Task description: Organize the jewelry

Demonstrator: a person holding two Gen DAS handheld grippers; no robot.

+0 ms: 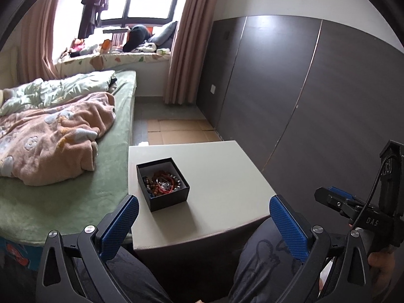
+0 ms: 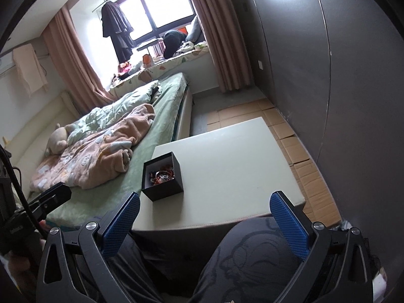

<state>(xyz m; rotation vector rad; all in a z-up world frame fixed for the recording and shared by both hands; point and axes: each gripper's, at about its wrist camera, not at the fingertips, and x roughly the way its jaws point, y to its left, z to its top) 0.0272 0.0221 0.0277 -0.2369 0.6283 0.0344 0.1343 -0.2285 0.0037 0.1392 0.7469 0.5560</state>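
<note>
A green-sheeted bed (image 1: 63, 197) with a peach blanket (image 1: 55, 136) lies at left. Just beside it stands a pale square table (image 1: 222, 176), and near the table's left edge sits an open black box (image 1: 162, 184) holding a tangle of bead bracelets (image 1: 161, 183) in red, silver and dark tones. Dark wall panels (image 1: 290, 80) run along the right. The left gripper (image 1: 203, 217) and right gripper (image 2: 204, 217) hover spread wide and empty, short of the table.

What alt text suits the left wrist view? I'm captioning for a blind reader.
An open black square box of tangled red and dark beaded jewelry sits on a pale square table beside a green bed. The open left gripper hovers short of it, holding nothing.
</note>
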